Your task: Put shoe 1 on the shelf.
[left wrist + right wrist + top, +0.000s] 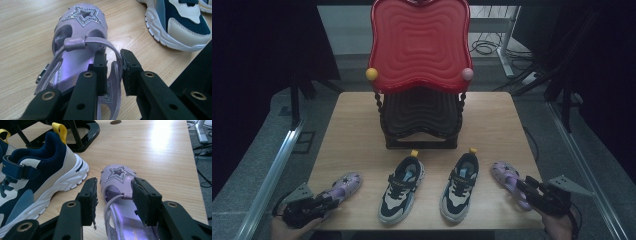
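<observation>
My left gripper point(113, 71) has its fingers pinched on the left purple sandal's point(82, 47) heel strap; my right gripper point(115, 200) has its fingers apart, straddling the right purple sandal point(120, 195).

No readable text anywhere

The sewn label inside the heel of my left purple sandal point(109, 92) and the gold print on the insole of my right purple sandal point(130, 230) are too small and blurred for me to read.

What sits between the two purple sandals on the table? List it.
In the high view, two navy-and-white sneakers stand side by side between the left purple sandal and the right purple sandal, toes toward the person.
</observation>
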A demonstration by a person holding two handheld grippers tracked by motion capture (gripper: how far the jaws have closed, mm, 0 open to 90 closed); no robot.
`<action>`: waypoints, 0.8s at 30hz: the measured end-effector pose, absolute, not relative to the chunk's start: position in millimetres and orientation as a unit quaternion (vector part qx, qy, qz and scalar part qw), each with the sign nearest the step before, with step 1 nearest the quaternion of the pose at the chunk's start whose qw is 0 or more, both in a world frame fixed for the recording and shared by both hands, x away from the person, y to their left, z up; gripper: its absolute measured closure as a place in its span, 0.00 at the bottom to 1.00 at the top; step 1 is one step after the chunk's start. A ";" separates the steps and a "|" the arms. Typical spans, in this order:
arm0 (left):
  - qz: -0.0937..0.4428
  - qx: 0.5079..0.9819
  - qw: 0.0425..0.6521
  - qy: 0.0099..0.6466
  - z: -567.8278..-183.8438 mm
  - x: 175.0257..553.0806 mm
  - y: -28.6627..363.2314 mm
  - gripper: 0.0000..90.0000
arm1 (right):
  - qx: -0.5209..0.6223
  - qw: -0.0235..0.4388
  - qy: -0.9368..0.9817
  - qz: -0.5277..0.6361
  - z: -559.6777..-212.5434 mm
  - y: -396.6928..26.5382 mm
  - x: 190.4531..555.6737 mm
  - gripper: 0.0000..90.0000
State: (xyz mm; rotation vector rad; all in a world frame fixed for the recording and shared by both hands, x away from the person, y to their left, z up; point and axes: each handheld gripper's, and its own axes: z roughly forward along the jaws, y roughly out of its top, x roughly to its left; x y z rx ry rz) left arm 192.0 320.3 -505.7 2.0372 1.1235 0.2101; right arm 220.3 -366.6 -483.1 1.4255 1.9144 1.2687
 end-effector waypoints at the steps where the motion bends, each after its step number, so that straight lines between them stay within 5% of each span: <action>1: 0.083 0.803 0.389 0.444 -505.7 192.4 320.0 0.82 | 0.515 0.217 0.692 0.458 -482.8 -366.4 220.2 0.61; 9: 0.084 0.806 0.388 0.439 -505.5 192.3 321.0 0.94 | 0.510 0.224 0.690 0.462 -474.7 -376.8 214.8 0.61; 24: 0.084 0.804 0.390 0.441 -504.7 192.9 323.0 0.96 | 0.481 0.177 0.735 0.444 -475.5 -377.4 213.7 0.62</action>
